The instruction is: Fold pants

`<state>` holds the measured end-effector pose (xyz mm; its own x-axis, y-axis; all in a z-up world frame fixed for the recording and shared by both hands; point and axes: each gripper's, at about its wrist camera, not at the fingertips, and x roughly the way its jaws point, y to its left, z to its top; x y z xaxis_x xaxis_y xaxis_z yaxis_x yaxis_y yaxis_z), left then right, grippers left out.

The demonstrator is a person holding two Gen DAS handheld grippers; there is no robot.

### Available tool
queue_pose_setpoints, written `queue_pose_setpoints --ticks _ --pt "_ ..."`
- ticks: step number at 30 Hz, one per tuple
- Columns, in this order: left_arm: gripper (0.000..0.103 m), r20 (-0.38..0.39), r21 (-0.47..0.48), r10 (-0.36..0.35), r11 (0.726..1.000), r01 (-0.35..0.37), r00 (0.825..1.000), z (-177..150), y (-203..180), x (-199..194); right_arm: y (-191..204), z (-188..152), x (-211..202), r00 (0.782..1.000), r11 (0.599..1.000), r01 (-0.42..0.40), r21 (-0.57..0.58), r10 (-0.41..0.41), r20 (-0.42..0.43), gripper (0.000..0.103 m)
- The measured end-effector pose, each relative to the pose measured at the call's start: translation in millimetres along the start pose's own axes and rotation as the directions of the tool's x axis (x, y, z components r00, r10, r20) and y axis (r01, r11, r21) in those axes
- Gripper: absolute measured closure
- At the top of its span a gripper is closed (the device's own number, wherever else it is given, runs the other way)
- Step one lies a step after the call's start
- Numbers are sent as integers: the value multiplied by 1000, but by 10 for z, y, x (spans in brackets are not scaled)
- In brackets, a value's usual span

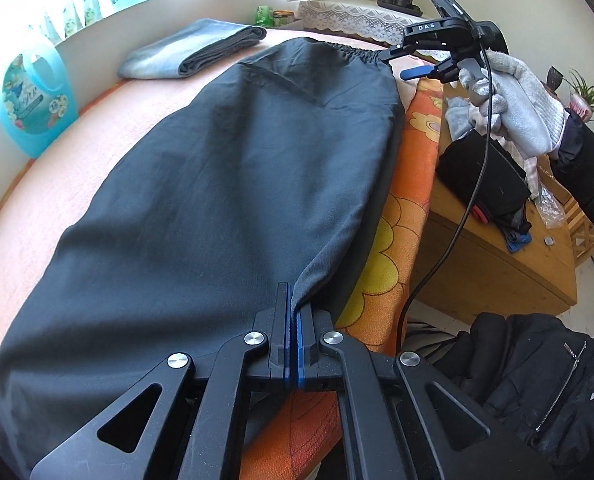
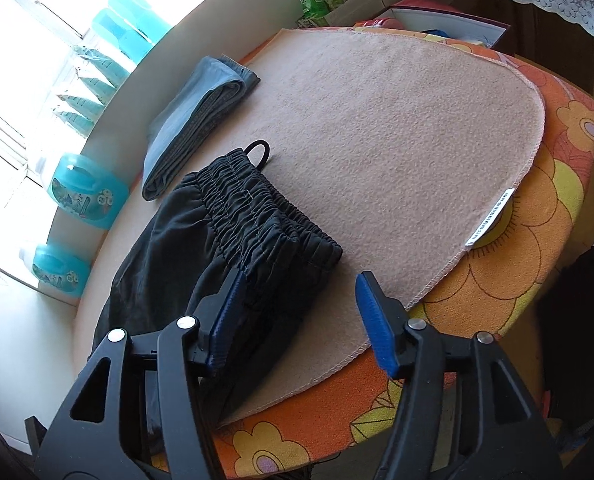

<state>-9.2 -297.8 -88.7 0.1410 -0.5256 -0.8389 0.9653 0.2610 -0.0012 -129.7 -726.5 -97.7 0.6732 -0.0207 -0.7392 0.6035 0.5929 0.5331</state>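
Note:
Dark grey pants [image 1: 217, 160] lie lengthwise on a pink towel [image 2: 377, 140]. My left gripper [image 1: 296, 308] is shut on the pants' side edge near the bottom of the left wrist view, with a pinch of cloth rising between its blue pads. At the far end, the elastic waistband [image 2: 257, 208] lies bunched. My right gripper [image 2: 299, 292] is open there; its left finger [image 2: 225, 320] rests against the waistband corner and its right finger stands apart over the towel. The left wrist view shows this right gripper [image 1: 405, 64] held by a gloved hand [image 1: 513, 100].
Folded blue-grey jeans [image 2: 193, 120] lie beyond the pants, with a black hair tie [image 2: 259, 150] beside the waistband. Blue detergent bottles [image 2: 85, 192] stand along the window sill. The orange flowered cover [image 2: 537, 220] ends at the table edge; a wooden bench with dark clothes [image 1: 481, 184] stands to the right.

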Motion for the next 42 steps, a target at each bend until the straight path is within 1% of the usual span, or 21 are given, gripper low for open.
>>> queue_pose_setpoints --ticks 2,5,7,9,11,12,13,15,16,19,21,23,26,28,30,32,35,37,39,41,42 --pt "102 1 6 2 1000 -2 1000 -5 -25 -8 -3 2 24 1000 1000 -20 18 20 15 43" --pt "102 0 9 -5 1000 5 1000 -25 -45 -17 5 -1 71 996 994 -90 69 89 16 42" --pt "102 -5 13 -5 1000 5 1000 -35 -62 -1 66 -10 107 997 995 -77 62 75 27 38" --pt "102 -5 7 -8 1000 8 1000 -39 -61 13 144 -23 127 998 999 -37 39 35 42 40" --pt "102 0 -1 -12 1000 12 1000 -37 -57 14 202 -22 129 999 1000 -16 14 15 50 65" --pt "102 2 -7 -15 1000 15 1000 -34 -51 14 227 -17 103 998 1000 -17 4 17 62 69" --pt "102 1 -12 -20 1000 20 1000 -34 -41 20 260 -9 60 997 1000 -19 -8 19 78 77" --pt "98 -3 -25 -25 999 25 1000 -34 -15 23 388 11 -89 991 998 7 -55 1 137 80" --pt "91 -4 -36 -20 999 20 1000 -34 4 15 487 18 -190 984 995 40 -95 -22 179 82" --pt "71 20 -86 -15 996 17 1000 -30 100 -92 775 -26 -603 949 975 92 -201 -25 316 83" --pt "66 50 -131 -17 991 23 999 -45 191 -217 869 -128 -819 923 956 149 -252 -43 382 83" --pt "63 78 -159 -1 987 14 997 -82 275 -362 788 -239 -856 920 951 185 -246 -79 385 83" --pt "63 122 -225 47 974 -18 991 -154 478 -584 515 -360 -617 942 949 231 -216 -163 294 83" --pt "63 130 -275 98 960 -59 987 -203 654 -713 301 -389 -451 953 957 238 -165 -198 228 82" --pt "63 140 -334 164 936 -110 976 -264 850 -867 202 -385 -419 954 954 255 -158 -221 204 75" --pt "63 161 -412 213 902 -130 964 -361 1060 -1062 178 -384 -492 953 954 259 -152 -227 202 62" --pt "63 195 -513 303 842 -167 933 -516 1370 -1390 306 -412 -692 938 939 291 -182 -242 249 61" --pt "63 208 -556 371 806 -202 905 -589 1549 -1564 467 -429 -806 943 937 268 -223 -208 261 61" --pt "63 221 -581 423 781 -229 879 -640 1683 -1680 697 -445 -866 950 931 235 -277 -161 266 61" --pt "62 216 -602 454 759 -248 864 -677 1787 -1717 968 -469 -854 959 914 204 -352 -115 258 61" --pt "62 214 -612 452 753 -242 866 -688 1847 -1703 1114 -477 -820 967 902 176 -394 -84 239 61"
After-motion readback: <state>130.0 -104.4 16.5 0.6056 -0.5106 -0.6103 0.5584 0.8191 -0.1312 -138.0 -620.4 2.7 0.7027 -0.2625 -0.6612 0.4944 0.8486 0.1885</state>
